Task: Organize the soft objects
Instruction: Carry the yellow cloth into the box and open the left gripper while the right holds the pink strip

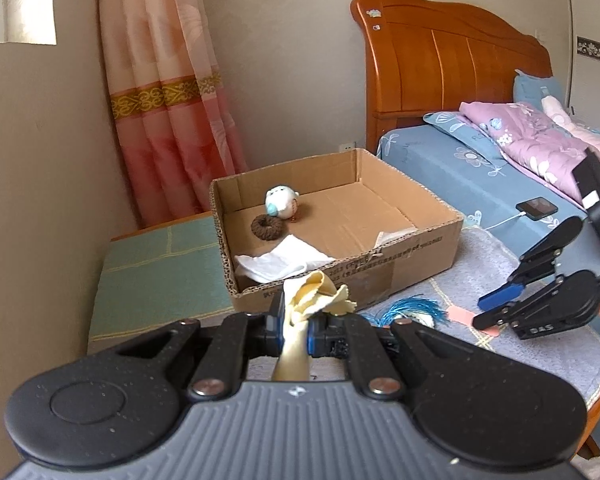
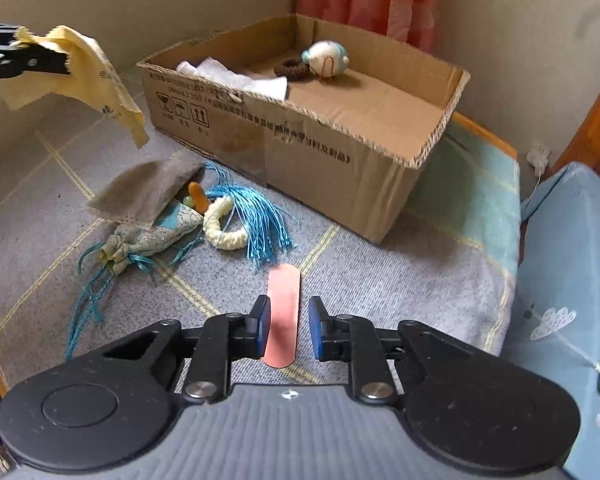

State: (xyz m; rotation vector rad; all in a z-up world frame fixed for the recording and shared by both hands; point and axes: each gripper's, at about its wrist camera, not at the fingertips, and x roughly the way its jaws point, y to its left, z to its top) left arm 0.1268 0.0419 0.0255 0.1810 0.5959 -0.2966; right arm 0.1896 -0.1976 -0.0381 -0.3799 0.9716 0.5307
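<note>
My left gripper (image 1: pixel 295 322) is shut on a yellow cloth (image 1: pixel 316 294) and holds it in the air just in front of the cardboard box (image 1: pixel 412 258). The cloth (image 2: pixel 80 68) hangs from that gripper in the right wrist view. My right gripper (image 2: pixel 289 330) is open, its jaws on either side of a pink strip (image 2: pixel 283 316) that lies flat on the grey mat. The box (image 2: pixel 340 160) holds a white cloth (image 2: pixel 240 76), a brown ring (image 2: pixel 290 68) and a round plush toy (image 2: pixel 326 58).
On the grey mat (image 2: pixel 400 280) lie a grey cloth (image 2: pixel 148 192), a patterned pouch (image 2: pixel 156 236), a cream ring (image 2: pixel 224 228) and a blue tassel (image 2: pixel 256 216). A bed (image 1: pixel 452 168) with a phone (image 1: pixel 536 208) is to the right. A curtain (image 1: pixel 168 100) hangs behind.
</note>
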